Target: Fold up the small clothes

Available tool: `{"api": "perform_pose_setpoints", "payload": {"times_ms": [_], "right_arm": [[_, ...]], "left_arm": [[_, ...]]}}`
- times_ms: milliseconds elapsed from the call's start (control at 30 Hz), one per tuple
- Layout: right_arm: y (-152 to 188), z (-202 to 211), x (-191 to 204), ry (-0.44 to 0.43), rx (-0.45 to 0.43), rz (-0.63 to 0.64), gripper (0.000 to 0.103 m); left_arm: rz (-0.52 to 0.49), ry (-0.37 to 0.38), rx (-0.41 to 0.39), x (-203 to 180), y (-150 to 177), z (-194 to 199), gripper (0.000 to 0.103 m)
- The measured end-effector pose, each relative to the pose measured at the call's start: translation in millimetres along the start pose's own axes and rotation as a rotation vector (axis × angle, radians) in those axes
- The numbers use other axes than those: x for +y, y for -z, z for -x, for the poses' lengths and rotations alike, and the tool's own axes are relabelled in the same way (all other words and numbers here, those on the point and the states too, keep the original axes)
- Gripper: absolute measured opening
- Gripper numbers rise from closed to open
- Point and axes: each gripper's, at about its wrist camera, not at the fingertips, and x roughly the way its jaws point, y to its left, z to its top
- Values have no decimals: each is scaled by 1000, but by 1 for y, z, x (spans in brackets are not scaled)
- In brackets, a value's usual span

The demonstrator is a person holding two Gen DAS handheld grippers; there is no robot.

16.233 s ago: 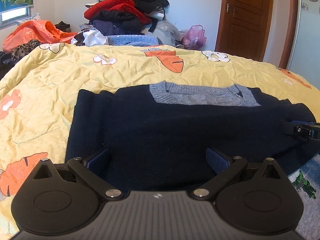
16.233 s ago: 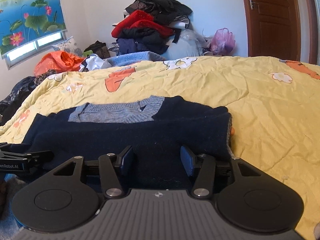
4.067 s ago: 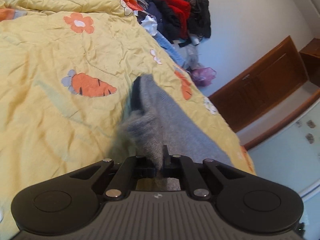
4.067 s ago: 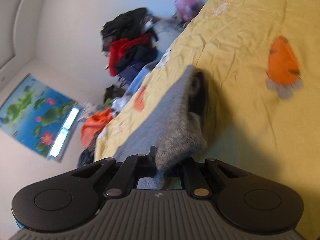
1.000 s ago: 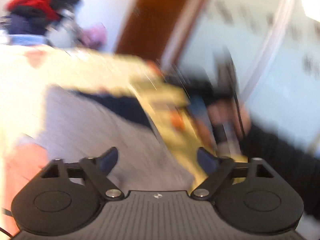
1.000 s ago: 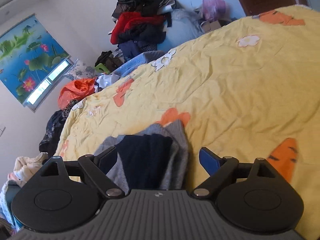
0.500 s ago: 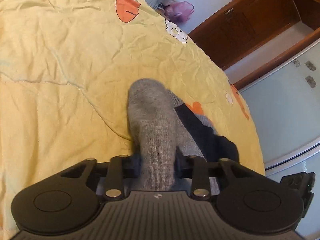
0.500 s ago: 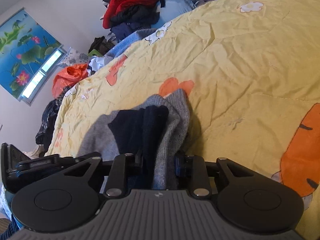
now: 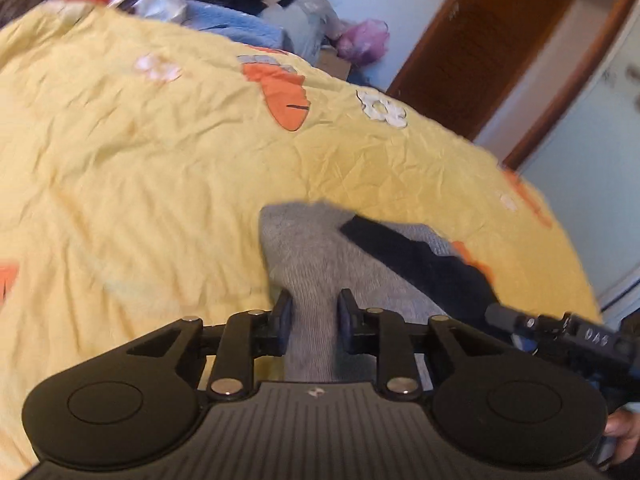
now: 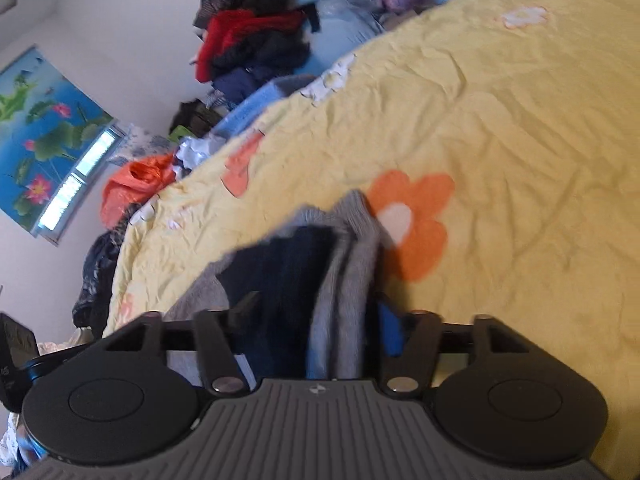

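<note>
A folded sweater [image 9: 312, 248], grey knit with a navy part, lies on the yellow quilt [image 9: 160, 160]. My left gripper [image 9: 314, 312] is shut on its near grey fold, both pads pressing the knit. In the right wrist view the same sweater [image 10: 348, 248] shows stacked grey and navy layers. My right gripper [image 10: 316, 320] is opening, its jaws spread wide with that bundle loose between them. One of the right gripper's fingers [image 9: 504, 316] reaches the sweater's navy edge in the left wrist view.
The quilt [image 10: 520, 120] with orange flowers and carrots stretches far ahead. A pile of clothes [image 10: 256, 32] and an orange bag [image 10: 136, 188] lie beyond its far edge. A brown door [image 9: 480, 40] stands behind a purple bag [image 9: 364, 40]. A hand [image 9: 620, 436] holds the right gripper.
The right jaws, pinched on the folded layers half a second ago, have spread apart. The left gripper keeps its grip on the grey fold and has swung, so more quilt shows.
</note>
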Motion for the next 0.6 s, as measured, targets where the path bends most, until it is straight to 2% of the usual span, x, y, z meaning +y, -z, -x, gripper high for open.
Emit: {"api": "perform_pose_setpoints", "payload": {"times_ms": [67,133,167,267,367,400,433,467,500,533,600], "right_arm": [[16,16,2,-48,23,41,69],[33,36,4,-65,61,97,71],[42,44,3,-72,91,110,71],[72,61,-1,-67,144,124,71],[88,68,4,-87,132,131,69],[90,66,5,-92,141,118,60],[90,63,6,-92,156,107,41],[90,59,8,-85,169,107,31],[91,56,9,-88,180,106,21],[91,57,9,-103,184,95,21],[91,68,15,-153,179,95,20]], "left_arm": [[61,98,-31,14,21,29,31],[151,206,-3,28,46,49,33],[175,233,21,31,59,56,33],[168,262,90,31,92,62,33],[171,280,124,26,108,59,33],[184,280,127,26,108,56,32],[202,284,135,28,107,52,31],[217,282,144,29,105,50,26],[224,270,154,30,102,49,15],[222,265,160,31,100,52,10],[189,255,135,28,97,68,6]]}}
